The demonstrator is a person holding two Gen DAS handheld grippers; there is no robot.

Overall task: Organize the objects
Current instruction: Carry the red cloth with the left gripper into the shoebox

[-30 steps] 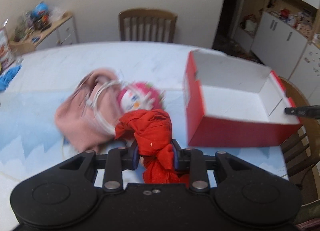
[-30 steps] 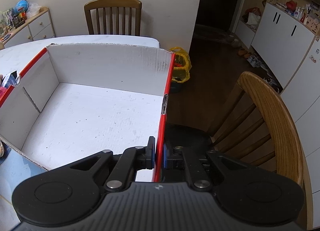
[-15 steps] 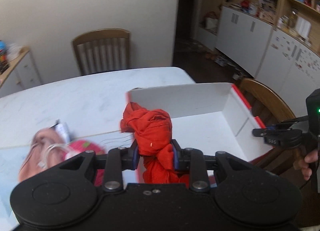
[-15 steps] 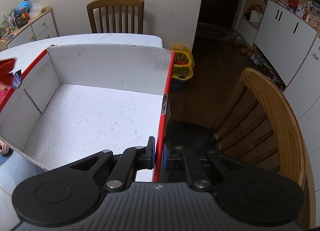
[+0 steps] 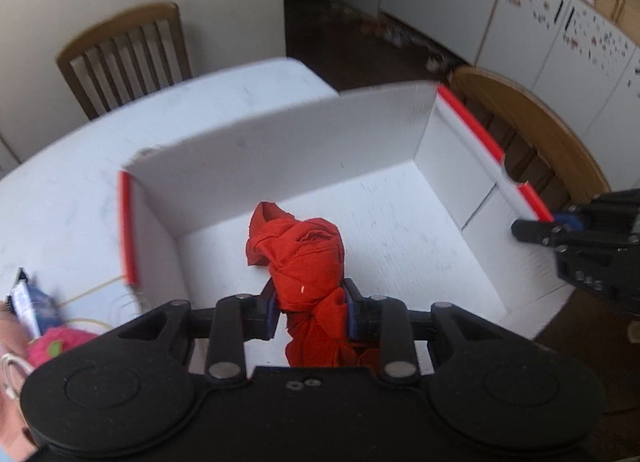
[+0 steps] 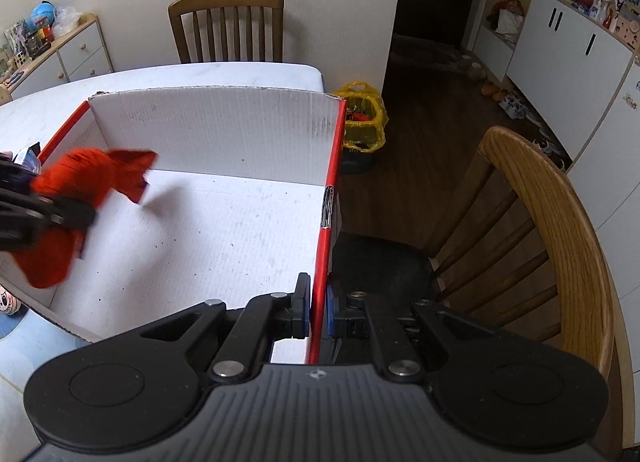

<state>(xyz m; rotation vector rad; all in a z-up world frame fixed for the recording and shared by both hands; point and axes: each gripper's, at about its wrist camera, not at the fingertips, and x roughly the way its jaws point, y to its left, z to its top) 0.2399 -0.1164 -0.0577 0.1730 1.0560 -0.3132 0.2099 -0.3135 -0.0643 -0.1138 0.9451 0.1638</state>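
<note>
Red cloth (image 5: 306, 262), knotted, is clamped between the part-closed pads of the left gripper (image 5: 310, 308) and held over the box (image 6: 216, 130) interior. Box wall at 3 o'clock is pinched by the fully closed right gripper (image 6: 318, 312).

The tabletop (image 6: 224, 74) is white and marbled, with a pale blue patterned patch at its near left corner (image 6: 36, 346). A large open cardboard box (image 6: 216, 130), white inside and red outside, rests on it, its right wall along the tabletop's right edge. Left of the box lie a pink knitted item (image 5: 60, 338), a pale pink cloth (image 5: 10, 346), a white cable (image 5: 12, 366) and a small dark blue packet (image 5: 30, 304), all close together.
</note>
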